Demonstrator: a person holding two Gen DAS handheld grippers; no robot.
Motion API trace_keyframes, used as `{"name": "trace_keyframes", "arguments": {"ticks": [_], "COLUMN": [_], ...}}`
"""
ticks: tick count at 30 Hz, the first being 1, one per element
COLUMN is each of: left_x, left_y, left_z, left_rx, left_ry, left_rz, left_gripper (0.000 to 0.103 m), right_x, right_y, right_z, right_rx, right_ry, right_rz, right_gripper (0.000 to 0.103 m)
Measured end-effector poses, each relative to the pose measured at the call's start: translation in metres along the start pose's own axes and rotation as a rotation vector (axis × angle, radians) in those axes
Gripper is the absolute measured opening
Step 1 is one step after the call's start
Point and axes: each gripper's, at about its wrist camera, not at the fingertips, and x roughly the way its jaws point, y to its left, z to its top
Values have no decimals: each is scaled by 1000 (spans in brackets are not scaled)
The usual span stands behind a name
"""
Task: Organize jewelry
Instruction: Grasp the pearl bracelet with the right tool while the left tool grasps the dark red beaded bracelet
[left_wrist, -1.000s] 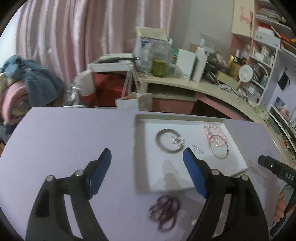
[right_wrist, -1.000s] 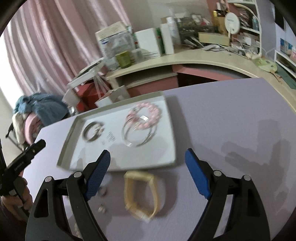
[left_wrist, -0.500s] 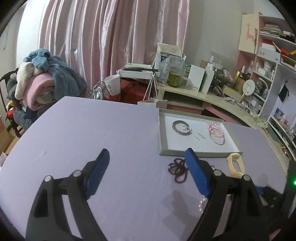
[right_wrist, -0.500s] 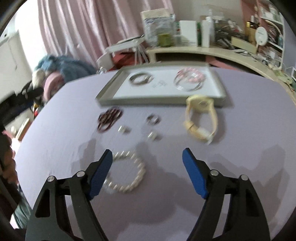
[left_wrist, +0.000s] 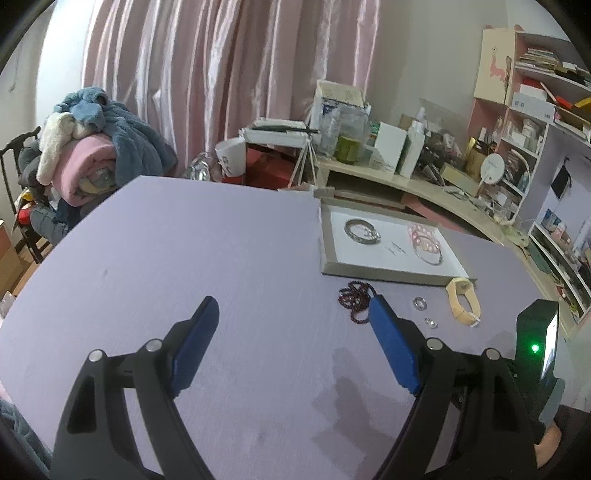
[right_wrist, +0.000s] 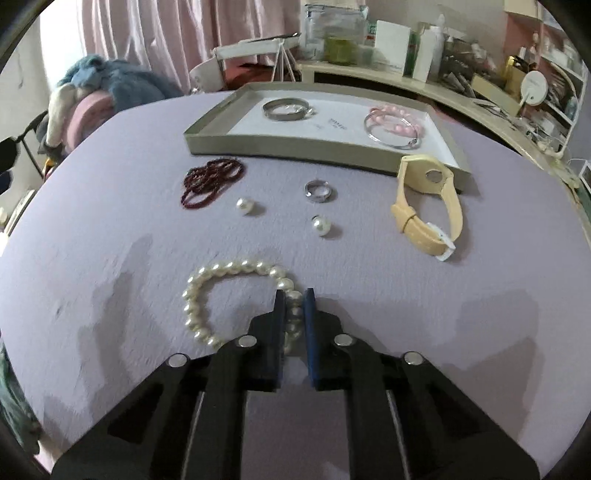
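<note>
My right gripper (right_wrist: 294, 295) is shut on the near side of a pearl bracelet (right_wrist: 207, 280) that lies on the purple table. Beyond it lie two loose pearls (right_wrist: 244, 204), a silver ring (right_wrist: 317, 190), a dark red bead string (right_wrist: 210, 180) and a cream watch (right_wrist: 424, 206). A grey tray (right_wrist: 207, 142) at the back holds a silver bangle (right_wrist: 286, 109), a pink bead bracelet (right_wrist: 391, 120) and a thin silver bangle. My left gripper (left_wrist: 291, 323) hangs open over bare table, left of the bead string (left_wrist: 354, 295) and the tray (left_wrist: 325, 236).
A curved desk (left_wrist: 424, 184) with boxes and bottles stands behind the table, with shelves (left_wrist: 535, 122) to the right. A chair piled with blankets (left_wrist: 92, 147) stands at the left edge. The right hand's gripper body with a green light (left_wrist: 535, 347) shows at the lower right.
The right gripper came back from the tray, dropped to the pearl bracelet and shut on it. The left gripper pulled back from the tray and stayed open.
</note>
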Motion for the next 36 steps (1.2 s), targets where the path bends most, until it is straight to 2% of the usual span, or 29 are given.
{"name": "trace_keyframes", "arguments": {"ticks": [5, 14, 18, 24, 26, 27, 28, 29, 31, 34, 36], "left_x": [34, 117, 142, 165, 172, 176, 178, 176, 174, 171, 167], "left_y": [-17, -50, -61, -72, -75, -76, -78, -80, -81, -83, -81], "left_z": [-2, -4, 0, 10, 10, 8, 6, 5, 4, 4, 5], "left_rx": [56, 95, 102, 108, 118, 121, 126, 137, 136, 138, 125], "left_ry": [65, 199, 230, 250, 267, 283, 282, 271, 268, 265, 275], "left_rz": [-20, -43, -29, -27, -23, -19, -11, -11, -38, -58, -86], "left_gripper": [89, 88, 77, 71, 65, 56, 55, 47, 18, 8, 8], "right_x": [-12, -50, -48, -42, -40, -40, -40, -40, -40, -42, -47], "right_y": [-16, -46, -52, -64, -68, -69, -70, -71, -73, -73, -75], "right_z": [-6, 9, 12, 9, 9, 9, 8, 9, 10, 12, 16], "right_rx": [69, 174, 190, 218, 226, 228, 229, 230, 231, 231, 234], "right_ry": [-6, -102, -100, -78, -73, -72, -71, -71, -74, -89, -107], "right_rz": [27, 83, 85, 73, 70, 69, 69, 69, 71, 77, 88], "right_gripper": [10, 10, 10, 10, 10, 10, 10, 10, 10, 10, 10]}}
